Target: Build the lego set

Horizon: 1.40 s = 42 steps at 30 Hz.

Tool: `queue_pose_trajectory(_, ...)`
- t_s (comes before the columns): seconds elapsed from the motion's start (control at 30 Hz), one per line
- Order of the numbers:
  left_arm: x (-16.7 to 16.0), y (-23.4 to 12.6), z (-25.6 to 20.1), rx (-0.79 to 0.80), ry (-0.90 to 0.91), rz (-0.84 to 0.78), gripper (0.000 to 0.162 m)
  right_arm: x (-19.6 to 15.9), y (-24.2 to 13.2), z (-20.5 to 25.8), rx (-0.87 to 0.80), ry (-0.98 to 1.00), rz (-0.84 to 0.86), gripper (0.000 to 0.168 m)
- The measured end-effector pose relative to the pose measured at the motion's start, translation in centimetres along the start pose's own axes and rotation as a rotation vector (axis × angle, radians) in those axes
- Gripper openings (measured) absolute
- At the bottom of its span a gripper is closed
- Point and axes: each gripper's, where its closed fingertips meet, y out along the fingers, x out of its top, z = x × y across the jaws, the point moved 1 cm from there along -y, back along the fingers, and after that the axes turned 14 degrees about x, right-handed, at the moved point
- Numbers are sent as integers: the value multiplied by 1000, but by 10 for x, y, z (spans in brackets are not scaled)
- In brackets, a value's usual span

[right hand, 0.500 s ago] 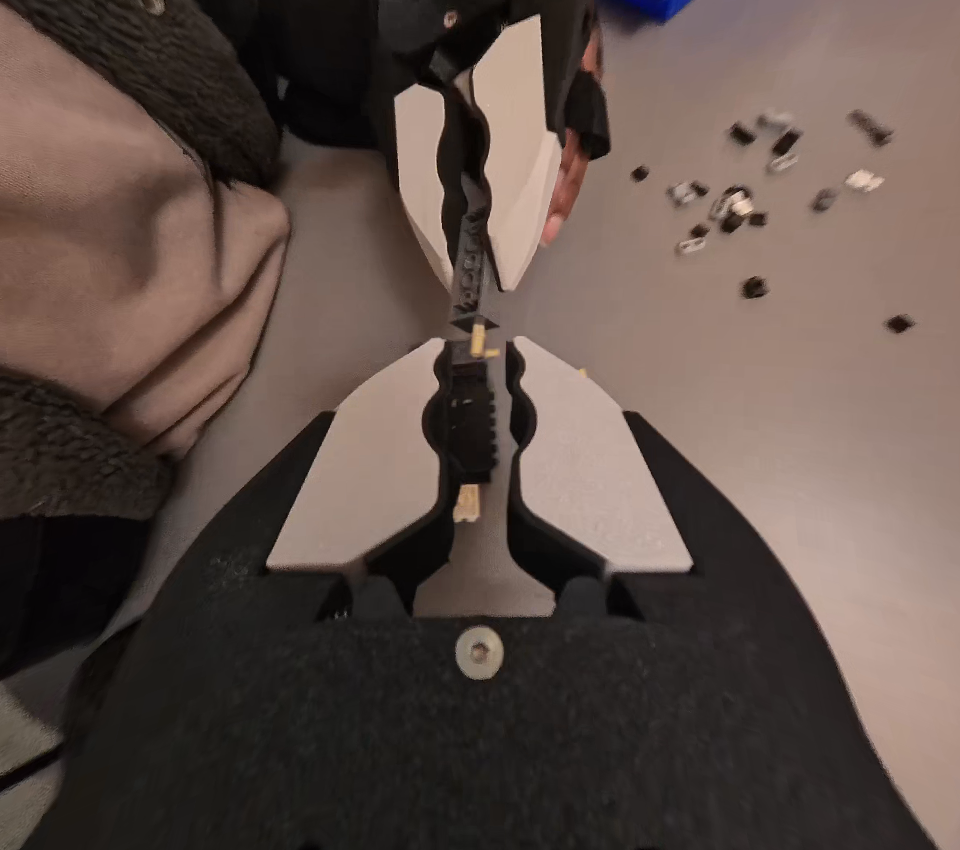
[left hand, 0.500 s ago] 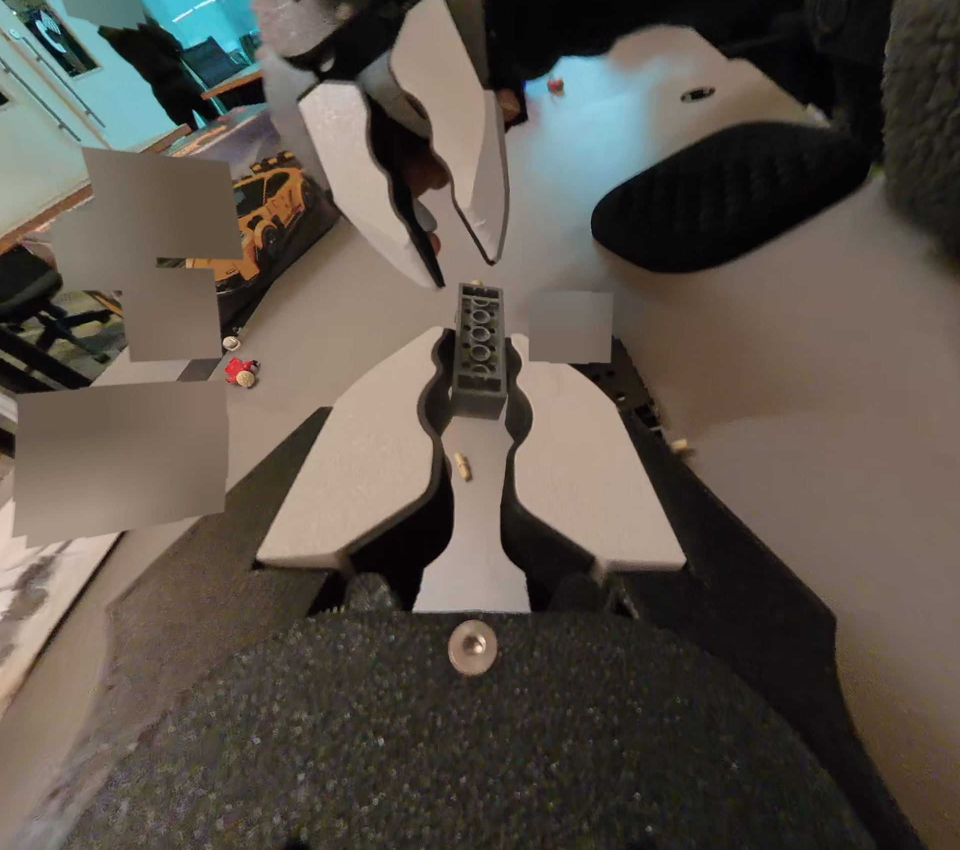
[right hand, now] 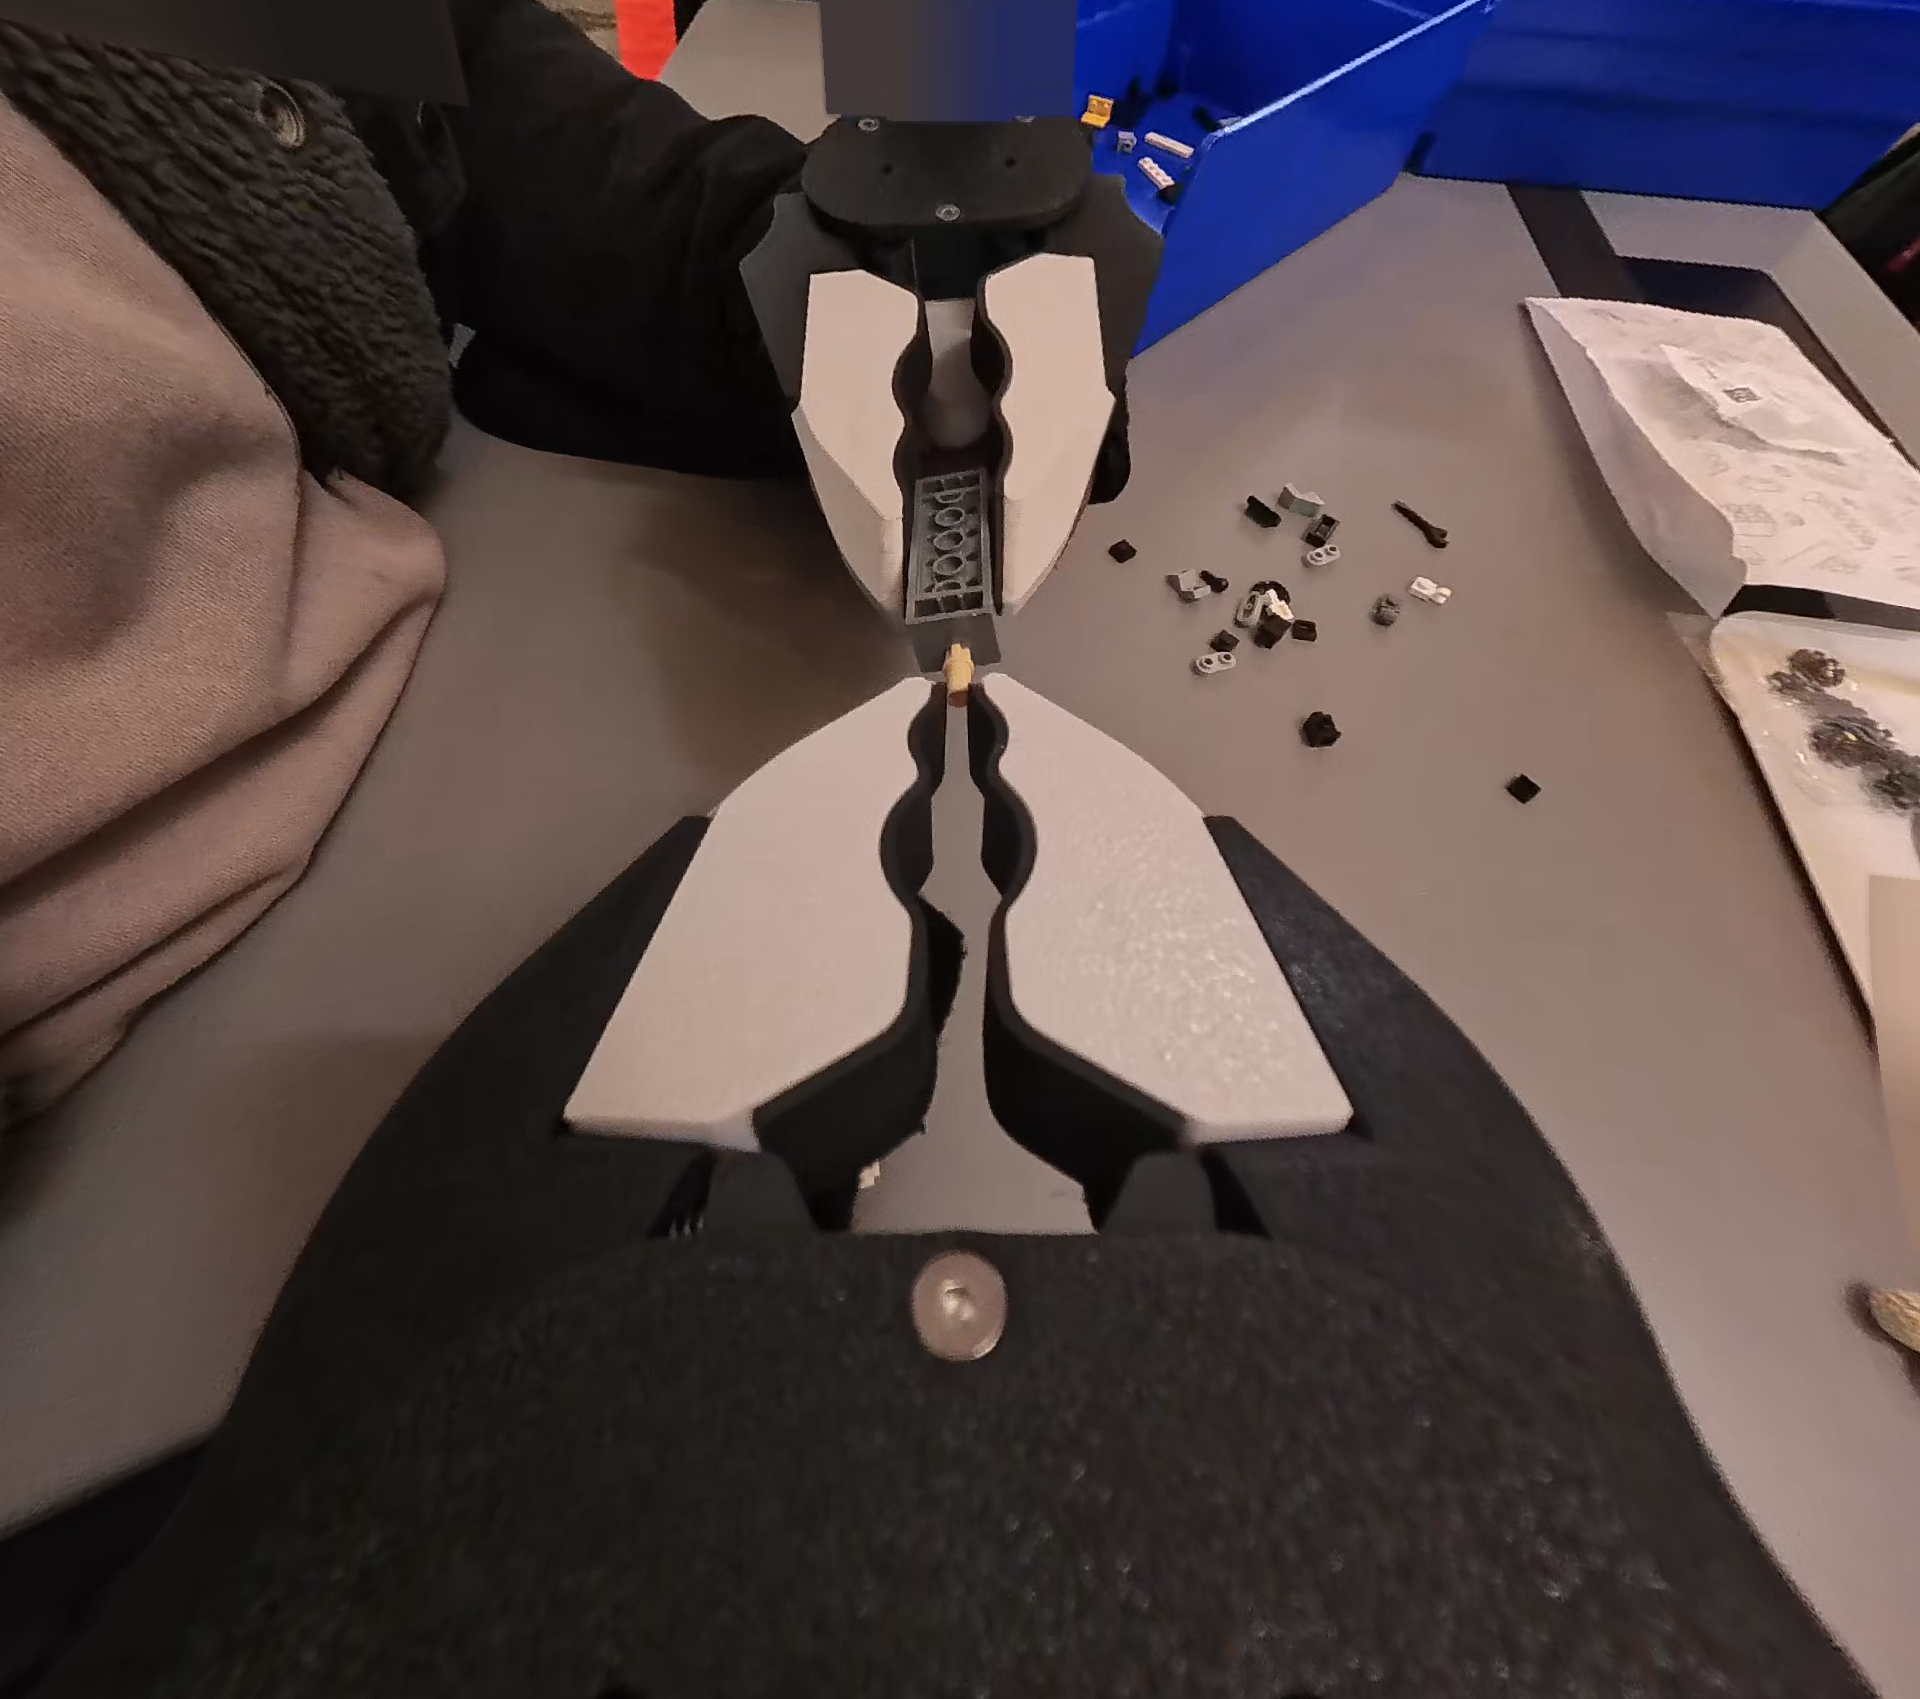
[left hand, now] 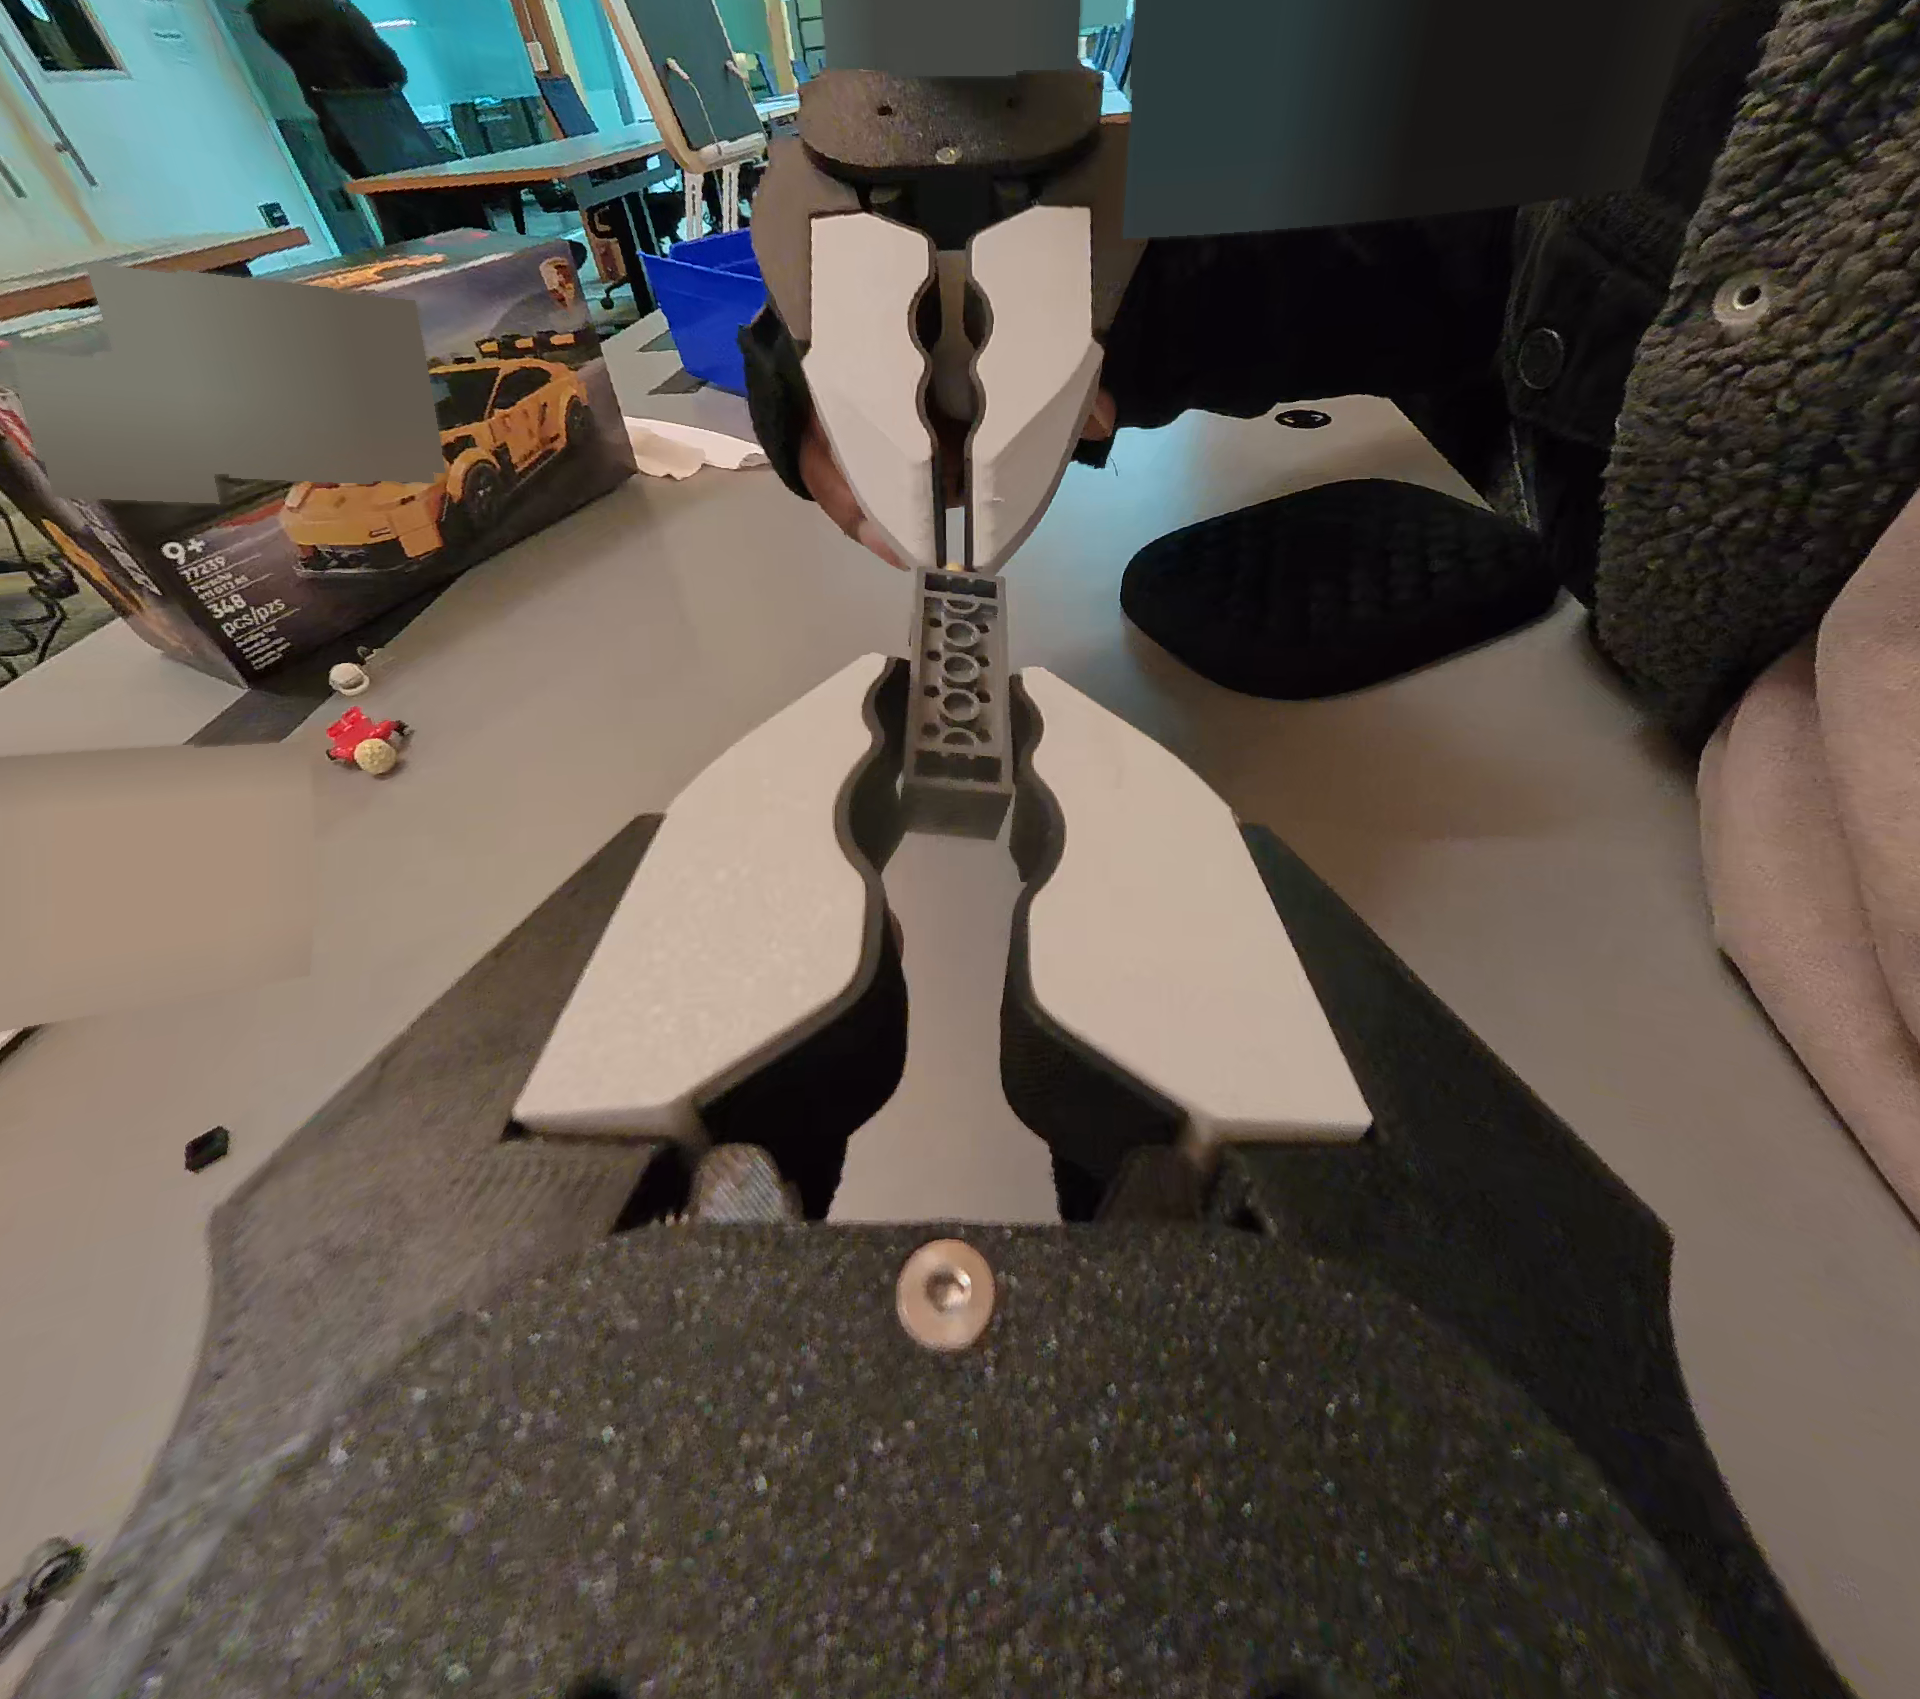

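The two grippers face each other nose to nose above the grey tabletop [left hand: 623, 610], tips nearly meeting. The left gripper [left hand: 958, 693] is held level and pinches a dark grey brick [left hand: 961, 699] between its white fingers [left hand: 748, 901], the brick's hollow underside turned up and its far end sticking out past the tips. The right gripper [right hand: 958, 693] points straight back at it, its fingers almost pressed together on a small tan peg [right hand: 957, 673] held at the very tips; the peg's free end sits right at the end face of the brick, and whether it has gone in I cannot tell. Seen from the left wrist view, the right gripper comes in tilted slightly downward, with a hand in a dark fingerless glove [left hand: 790, 413] wrapped behind it. A dark sleeve [right hand: 582, 278] rests along the near edge of the tabletop behind the left gripper. Loose small pieces [right hand: 1278, 600] lie scattered toward the right side of the tabletop, blue bins [right hand: 1299, 49] stand at its far edge, and paper bags [right hand: 1714, 444] lie by the right edge. On the other side stands the set's box [left hand: 416, 454] with a yellow car pictured on it, and a little red piece [left hand: 358, 730] lies just in front of the box.
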Motion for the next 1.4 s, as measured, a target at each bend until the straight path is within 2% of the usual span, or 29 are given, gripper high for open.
queue_pose_trajectory(0.63, 3, -1, 0, -5, -14, 7, 17, 1, 2, -1, -4, 62, -140, 2)
queue_pose_trajectory(1.2, -3, 2, 6, 31, 22, 60, 17, -5, 4, -8, -28, 75, -135, 2)
queue_pose_trajectory(1.3, -8, 1, 18, 77, -9, 84, 17, -12, 1, -19, -79, 53, -90, 12)
queue_pose_trajectory(1.4, -9, 0, 22, 89, -47, 85, 17, -12, 6, -22, -90, 85, -128, 28)
